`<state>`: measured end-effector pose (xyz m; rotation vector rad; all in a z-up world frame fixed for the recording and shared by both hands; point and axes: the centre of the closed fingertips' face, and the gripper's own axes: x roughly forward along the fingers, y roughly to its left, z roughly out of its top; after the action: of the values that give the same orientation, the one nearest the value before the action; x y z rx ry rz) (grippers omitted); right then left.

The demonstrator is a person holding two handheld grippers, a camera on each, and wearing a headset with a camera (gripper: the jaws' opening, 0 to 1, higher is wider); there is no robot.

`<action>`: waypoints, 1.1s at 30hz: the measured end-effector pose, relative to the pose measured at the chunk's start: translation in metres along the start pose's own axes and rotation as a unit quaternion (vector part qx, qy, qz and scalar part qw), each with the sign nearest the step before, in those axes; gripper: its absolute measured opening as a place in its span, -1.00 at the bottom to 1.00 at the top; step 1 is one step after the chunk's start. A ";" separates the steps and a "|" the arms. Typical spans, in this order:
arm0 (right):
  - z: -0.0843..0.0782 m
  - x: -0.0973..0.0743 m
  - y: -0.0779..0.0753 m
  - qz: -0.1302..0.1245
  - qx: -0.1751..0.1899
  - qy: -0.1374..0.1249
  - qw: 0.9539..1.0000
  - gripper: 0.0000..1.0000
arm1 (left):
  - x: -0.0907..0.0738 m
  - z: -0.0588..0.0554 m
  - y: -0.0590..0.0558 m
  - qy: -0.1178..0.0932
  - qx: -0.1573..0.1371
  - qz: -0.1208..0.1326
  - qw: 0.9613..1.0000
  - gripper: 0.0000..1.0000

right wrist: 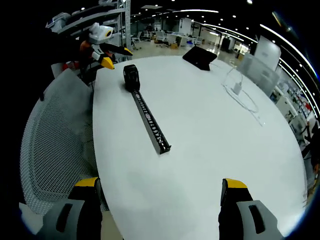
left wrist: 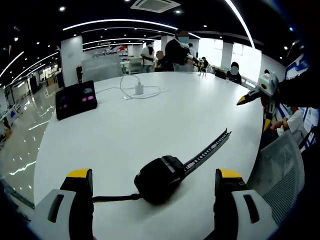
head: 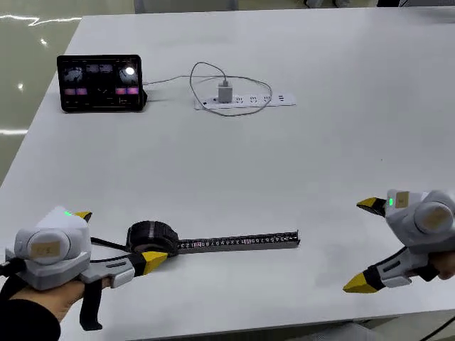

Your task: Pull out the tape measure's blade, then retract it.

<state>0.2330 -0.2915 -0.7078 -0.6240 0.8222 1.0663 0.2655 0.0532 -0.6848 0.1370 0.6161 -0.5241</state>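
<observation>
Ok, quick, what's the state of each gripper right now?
Left gripper: open, with the tape measure case just ahead between its jaws, not gripped.
Right gripper: open, holding nothing, apart from the extended blade.

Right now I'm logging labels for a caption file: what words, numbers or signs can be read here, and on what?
No text reads clearly enough to quote.
Tape measure's blade: printed scale numbers, too small to read.
Tablet screen: pink and white tiles, blurred.
Power strip: no legible marking.
</observation>
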 end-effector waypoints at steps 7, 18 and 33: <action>0.009 0.018 -0.013 0.012 -0.032 0.023 0.999 0.98 | 0.014 0.000 -0.007 -0.003 -0.006 0.006 1.000 0.98; 0.021 0.058 -0.013 0.056 -0.070 0.034 0.995 0.98 | 0.042 0.006 -0.011 -0.026 -0.057 0.051 0.997 0.98; 0.028 0.088 -0.020 0.070 -0.079 0.052 0.993 0.98 | 0.051 -0.014 0.013 -0.066 -0.092 0.144 0.983 0.98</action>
<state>0.2809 -0.2327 -0.7643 -0.7696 0.8882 1.2435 0.3005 0.0465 -0.7264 0.0148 0.5023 -0.1932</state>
